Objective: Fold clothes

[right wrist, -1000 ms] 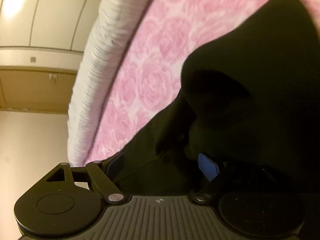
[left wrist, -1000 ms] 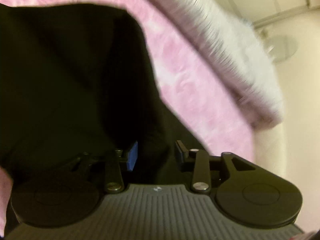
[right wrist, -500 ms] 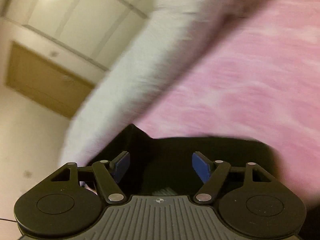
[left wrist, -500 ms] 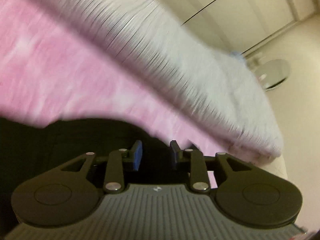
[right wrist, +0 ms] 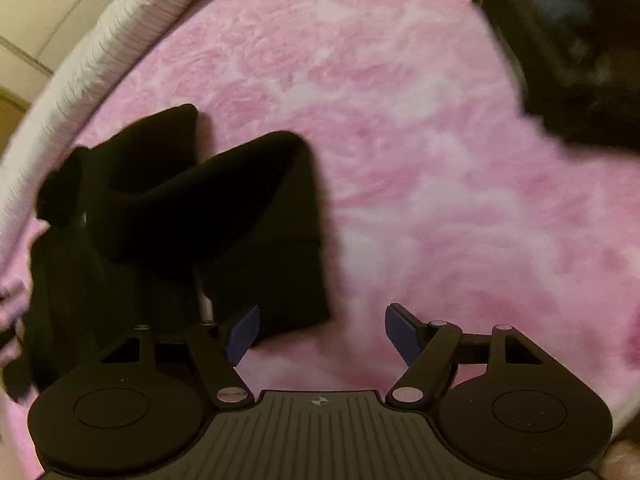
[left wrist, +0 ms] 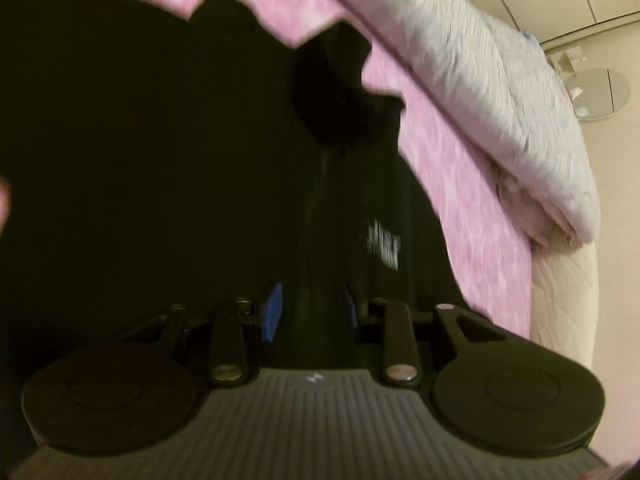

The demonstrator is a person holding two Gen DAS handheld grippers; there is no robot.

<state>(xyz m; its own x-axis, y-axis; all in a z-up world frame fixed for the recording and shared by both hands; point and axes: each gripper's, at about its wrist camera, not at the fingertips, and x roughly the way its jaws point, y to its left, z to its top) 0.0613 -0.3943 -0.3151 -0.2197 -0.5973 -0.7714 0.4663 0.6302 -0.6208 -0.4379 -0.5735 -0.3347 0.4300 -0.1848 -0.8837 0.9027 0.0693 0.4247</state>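
A black hoodie (left wrist: 160, 160) with a small white logo (left wrist: 384, 248) lies spread on a pink fluffy blanket (left wrist: 460, 184). My left gripper (left wrist: 310, 308) sits low over it, near the logo. A ridge of black cloth runs up between its blue pads, which stand narrowly apart and seem pinched on it. In the right wrist view the same black hoodie (right wrist: 180, 220) lies crumpled at the left, one cuff sticking up. My right gripper (right wrist: 322, 332) stands open over the bare pink blanket (right wrist: 400, 140), with nothing between its pads. Its left pad is just beside the cloth's edge.
A white shaggy cover (left wrist: 480, 80) is rolled along the far edge of the bed, also in the right wrist view (right wrist: 80, 68). A blurred dark bulk (right wrist: 568, 52) sits at the upper right on the blanket. Beyond the bed are a cream wall and a round glass top (left wrist: 600, 94).
The right gripper let go of the black cloth and swung away over bare blanket. The left view tipped up, then came back down; the hoodie now lies spread out with its logo showing.
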